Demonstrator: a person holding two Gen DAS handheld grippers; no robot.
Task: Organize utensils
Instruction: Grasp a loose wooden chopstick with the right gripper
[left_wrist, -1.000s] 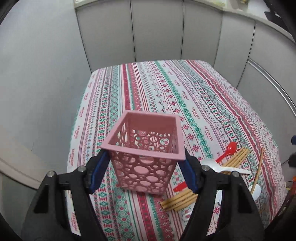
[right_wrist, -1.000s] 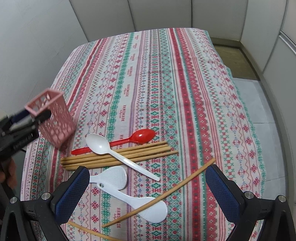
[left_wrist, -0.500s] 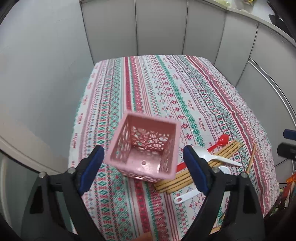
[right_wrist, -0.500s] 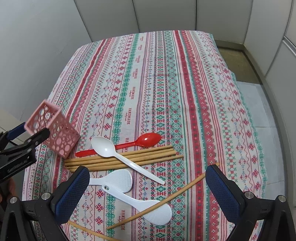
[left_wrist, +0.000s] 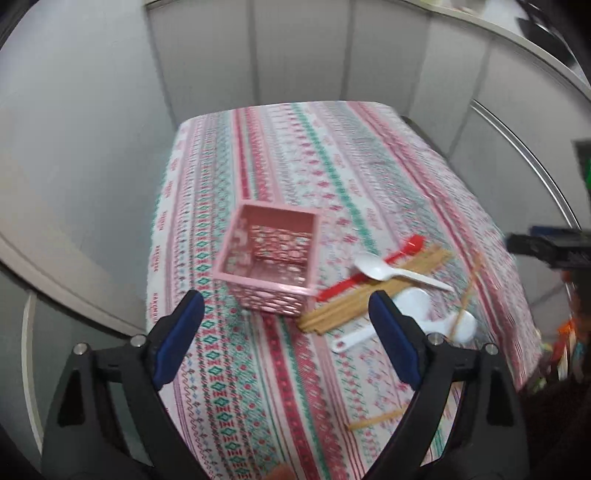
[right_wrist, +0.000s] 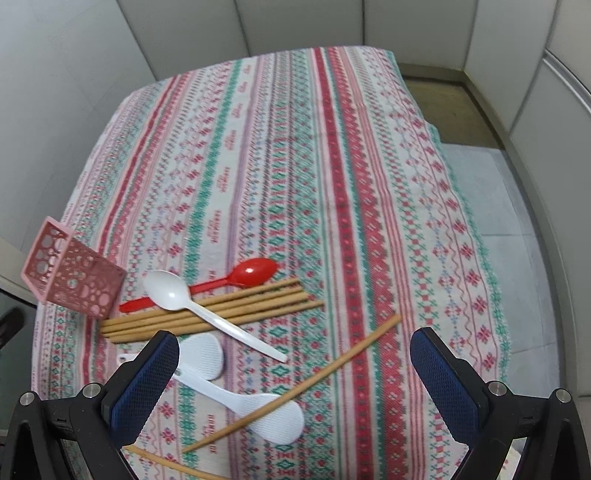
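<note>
A pink perforated basket (left_wrist: 271, 258) stands on the striped tablecloth (left_wrist: 332, 166), also at the far left in the right wrist view (right_wrist: 72, 273). My left gripper (left_wrist: 286, 325) is open and empty, pulled back from the basket. Right of the basket lie a red spoon (right_wrist: 236, 278), a white spoon (right_wrist: 184, 299), a bundle of wooden chopsticks (right_wrist: 214, 312), two white rice paddles (right_wrist: 243, 398) and a loose chopstick (right_wrist: 295, 384) across one paddle. My right gripper (right_wrist: 295, 373) is open and empty above the paddles.
Grey wall panels (left_wrist: 295, 55) surround the table on the left and far sides. The table's right edge drops to a grey floor (right_wrist: 517, 206). Another chopstick (right_wrist: 166, 463) lies at the near edge.
My left gripper let go of the pink basket, which now stands on the cloth, and drew back and up. My right gripper shifted slightly toward the utensils.
</note>
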